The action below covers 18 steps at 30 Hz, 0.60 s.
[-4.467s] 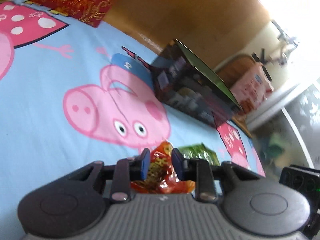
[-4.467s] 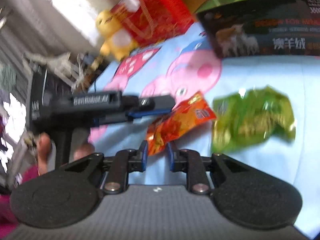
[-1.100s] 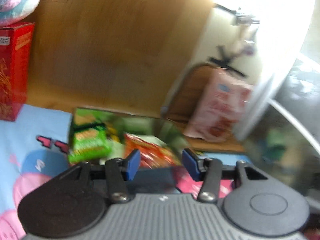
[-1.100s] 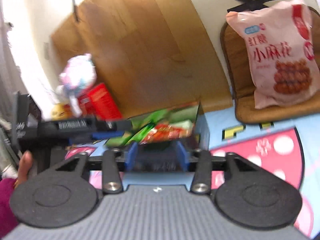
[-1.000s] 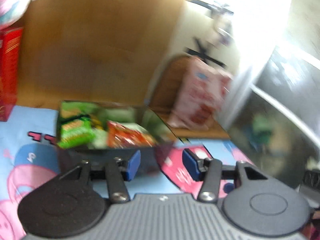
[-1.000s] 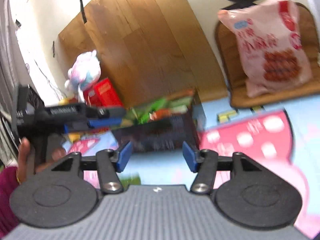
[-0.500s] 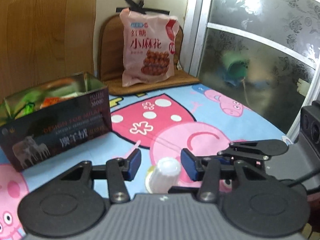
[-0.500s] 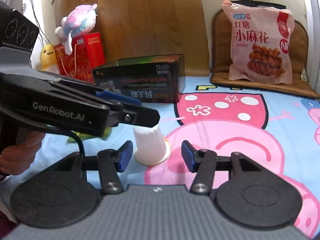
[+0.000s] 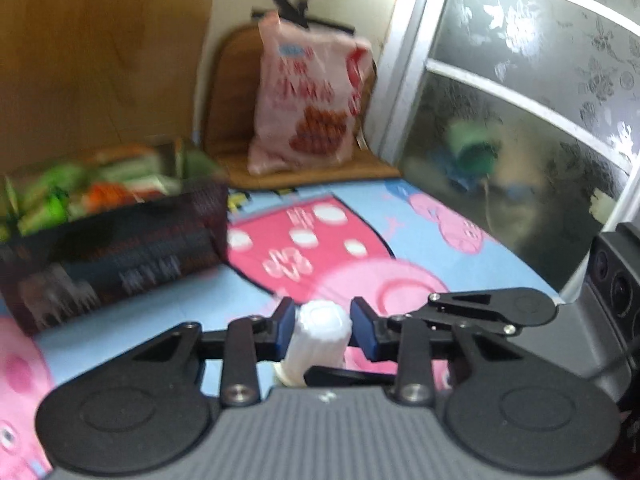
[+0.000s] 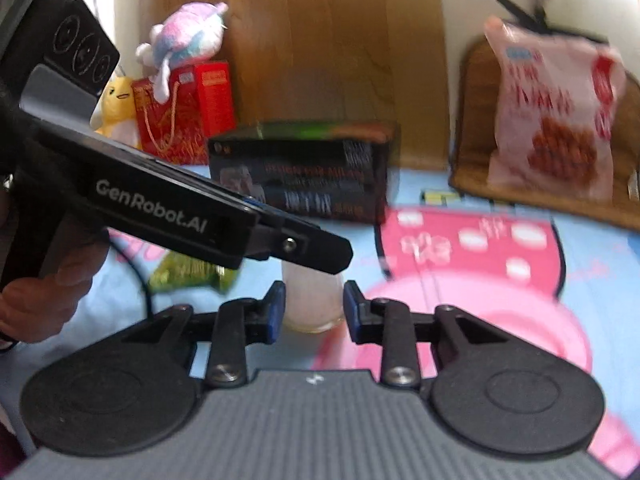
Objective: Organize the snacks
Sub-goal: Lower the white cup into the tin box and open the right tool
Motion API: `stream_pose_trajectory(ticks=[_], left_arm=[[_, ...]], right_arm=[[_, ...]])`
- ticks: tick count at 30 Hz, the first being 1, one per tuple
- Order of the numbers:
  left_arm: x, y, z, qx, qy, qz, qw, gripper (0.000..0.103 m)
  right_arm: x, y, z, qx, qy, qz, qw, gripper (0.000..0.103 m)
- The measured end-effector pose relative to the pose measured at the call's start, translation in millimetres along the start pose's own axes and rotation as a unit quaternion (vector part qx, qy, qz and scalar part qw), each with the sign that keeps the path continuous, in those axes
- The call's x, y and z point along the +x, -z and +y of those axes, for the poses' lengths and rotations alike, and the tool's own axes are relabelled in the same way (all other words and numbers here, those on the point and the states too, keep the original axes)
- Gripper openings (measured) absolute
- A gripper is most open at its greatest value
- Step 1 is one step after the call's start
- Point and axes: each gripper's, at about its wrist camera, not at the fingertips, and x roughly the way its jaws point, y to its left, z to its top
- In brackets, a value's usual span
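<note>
Both jaw pairs closing round white jelly cup (image 9: pixel 320 334), bottom centre: left hand-held gripper (image 9: pixel 323 330), right hand-held gripper (image 10: pixel 314 310); pad contact unclear; risk of crushing or tipping

Both views taken low and close over the mat (image 9: pixel 420 216), angled down along each gripper's fingers; white cup (image 9: pixel 320 336), dark box (image 10: pixel 304 176) and pink bag (image 10: pixel 552 112) shared.

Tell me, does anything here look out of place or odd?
A green snack packet lies loose on the mat while other snacks fill the dark box. Both tongs, left and right, are closing around one white cup.
</note>
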Motion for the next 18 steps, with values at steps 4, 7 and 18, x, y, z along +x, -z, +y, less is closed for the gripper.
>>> stream_pose_trajectory(ticks=[4,7,18], left_arm=[[-19,-28,23,-0.021,-0.026,-0.042,0.9986,0.031],[-34,-50,47,-0.051,-0.050,-0.078,0.9944,0.031],[-26,-72,121,-0.137,-0.171,-0.113,0.9692,0.037]], right_arm=[[18,-37,6,-0.045,-0.006,-0.037,0.998,0.034],[35,-67,13,-0.071,-0.009,-0.065,0.995,0.034],[108,-91,37,-0.124,0.028,-0.060,0.990,0.041]])
